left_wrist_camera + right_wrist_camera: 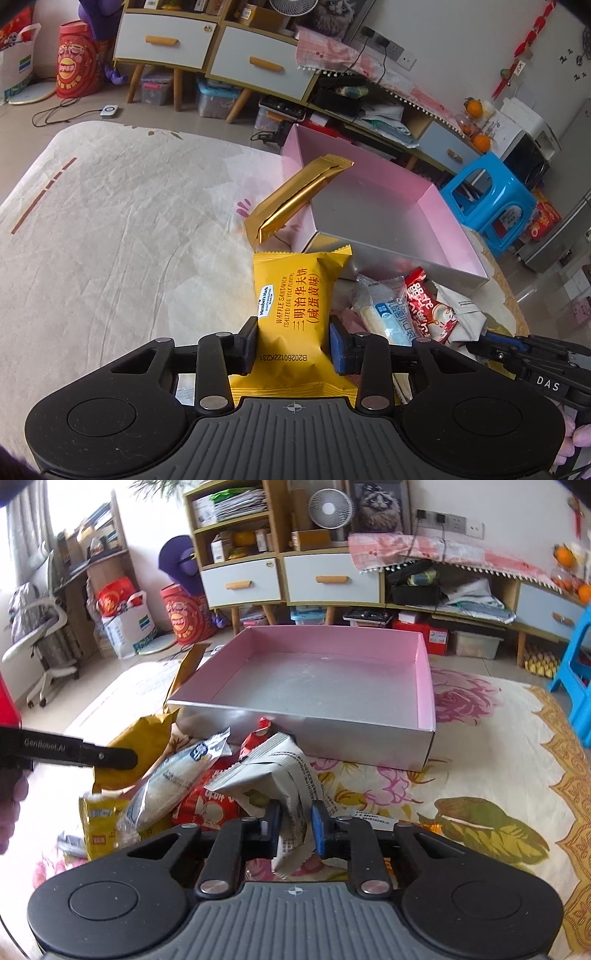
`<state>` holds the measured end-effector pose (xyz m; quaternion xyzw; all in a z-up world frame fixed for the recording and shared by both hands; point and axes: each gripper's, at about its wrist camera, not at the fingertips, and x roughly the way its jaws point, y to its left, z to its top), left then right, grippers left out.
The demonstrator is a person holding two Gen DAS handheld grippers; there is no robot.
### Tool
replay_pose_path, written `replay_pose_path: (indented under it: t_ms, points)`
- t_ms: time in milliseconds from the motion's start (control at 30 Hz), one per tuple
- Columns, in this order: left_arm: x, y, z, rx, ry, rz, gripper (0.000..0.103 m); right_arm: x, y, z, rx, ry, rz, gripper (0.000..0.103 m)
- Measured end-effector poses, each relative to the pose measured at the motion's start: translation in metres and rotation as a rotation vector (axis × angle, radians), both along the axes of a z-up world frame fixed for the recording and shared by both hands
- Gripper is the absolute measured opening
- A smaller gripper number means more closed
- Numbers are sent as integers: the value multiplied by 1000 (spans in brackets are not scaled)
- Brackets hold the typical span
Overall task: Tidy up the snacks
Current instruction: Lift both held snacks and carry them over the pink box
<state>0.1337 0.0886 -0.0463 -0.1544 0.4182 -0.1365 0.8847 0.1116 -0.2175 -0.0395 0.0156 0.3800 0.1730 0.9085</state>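
My left gripper (295, 344) is shut on a yellow waffle sandwich packet (295, 295), held upright between both pads. Ahead stands an open box (452, 229) with pink walls and a silver floor, nothing inside it. A long gold packet (295, 201) leans on its near corner. In the right wrist view my right gripper (295, 823) is shut on the thin edge of a white printed packet (291, 771), just in front of the box (332, 734). The left gripper (123, 762) shows at the left with the yellow packet (147, 746).
Loose snacks lie between the grippers: a red packet (210, 805), a clear white-and-blue packet (173, 779) and a small yellow one (103, 819). A floral cloth (480, 794) covers the surface. A blue stool (484, 206) and drawer cabinets (325, 578) stand beyond.
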Motion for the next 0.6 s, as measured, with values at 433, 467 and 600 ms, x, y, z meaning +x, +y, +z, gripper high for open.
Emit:
replay_pose_path:
  t_ms: [433,467,600]
  points:
    - [-1,-5,-1,15,11,-2,35,4,-5,-5,15,15,-12,34]
    - [-1,-6,0,15,10,-2,35,5,-3,-7,2,9,-8,40]
    - [-2,-7,-1,20,10,-1,35,11,4,-12,-47,-11,36,56]
